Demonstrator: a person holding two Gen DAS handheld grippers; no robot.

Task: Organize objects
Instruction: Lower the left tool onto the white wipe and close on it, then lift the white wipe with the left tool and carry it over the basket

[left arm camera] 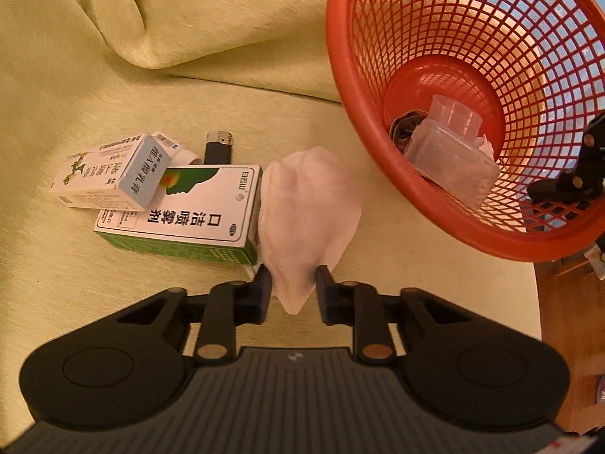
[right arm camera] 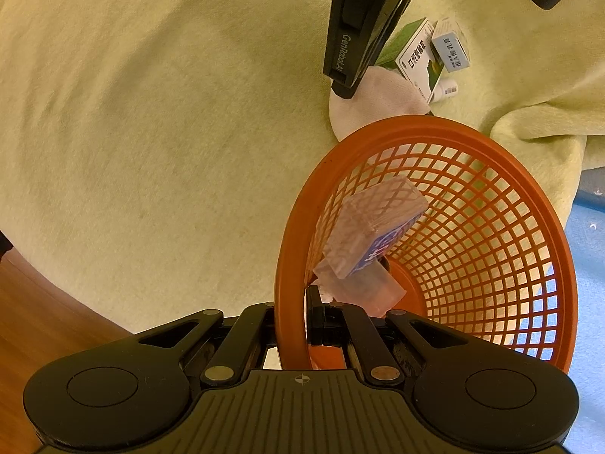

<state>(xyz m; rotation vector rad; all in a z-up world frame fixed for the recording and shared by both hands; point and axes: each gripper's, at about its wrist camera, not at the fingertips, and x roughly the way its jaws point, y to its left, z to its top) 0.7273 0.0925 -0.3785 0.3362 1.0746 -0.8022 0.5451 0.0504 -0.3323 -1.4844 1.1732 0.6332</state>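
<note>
We see a soft, pale pink cloth (left arm camera: 310, 212), rumpled and limp, pinched at its lower end between the fingers of our left gripper (left arm camera: 294, 283), which is closed on it. It hangs above the yellow-green blanket (left arm camera: 113, 56), just right of the green-and-white box (left arm camera: 189, 212) and left of the red basket (left arm camera: 340, 75). Our right gripper (right arm camera: 291, 302) clamps the basket's rim, one finger on each side. A clear plastic case (right arm camera: 372, 234) lies inside the tilted basket.
</note>
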